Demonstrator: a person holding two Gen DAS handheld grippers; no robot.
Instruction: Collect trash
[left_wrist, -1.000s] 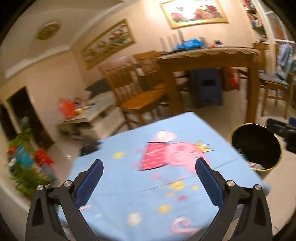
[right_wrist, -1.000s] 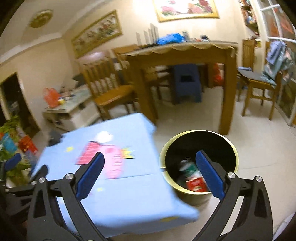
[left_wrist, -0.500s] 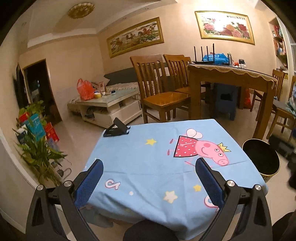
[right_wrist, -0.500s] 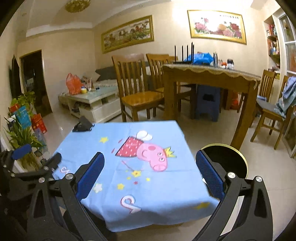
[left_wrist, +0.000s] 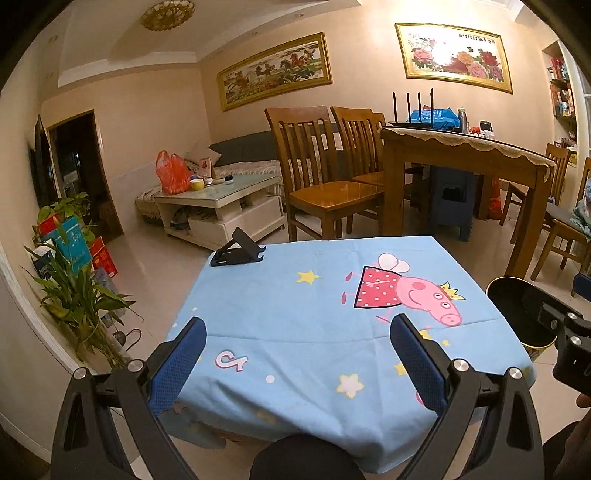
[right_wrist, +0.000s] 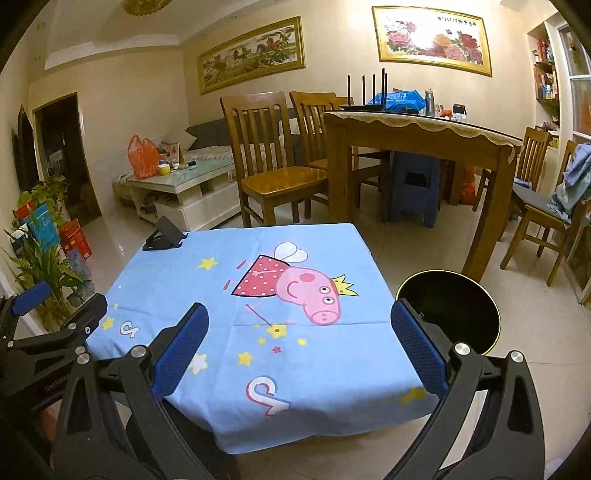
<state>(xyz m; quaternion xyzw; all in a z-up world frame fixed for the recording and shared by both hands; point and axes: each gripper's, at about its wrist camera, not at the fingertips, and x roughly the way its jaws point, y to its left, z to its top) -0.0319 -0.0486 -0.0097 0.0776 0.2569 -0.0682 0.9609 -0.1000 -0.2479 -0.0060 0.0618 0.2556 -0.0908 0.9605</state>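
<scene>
above a bench (right_wrist: 332, 384) draped in a blue cartoon cloth, the left hand-held gripper (left_wrist: 295, 365) and right hand-held gripper (right_wrist: 299, 350) hover with fingers apart, empty; no trash shows on top, and the bin (right_wrist: 491, 314) stands just right, apparently within easy reach.

Readable markings, as I see them from both wrist views:
- Blue tablecloth (right_wrist: 229, 314): large printed "S"-like characters.
- Floral painting (right_wrist: 432, 40): small dark characters, top right, too small for me to read.
- Left gripper (right_wrist: 55, 386) arm: embossed lettering, illegible.
</scene>
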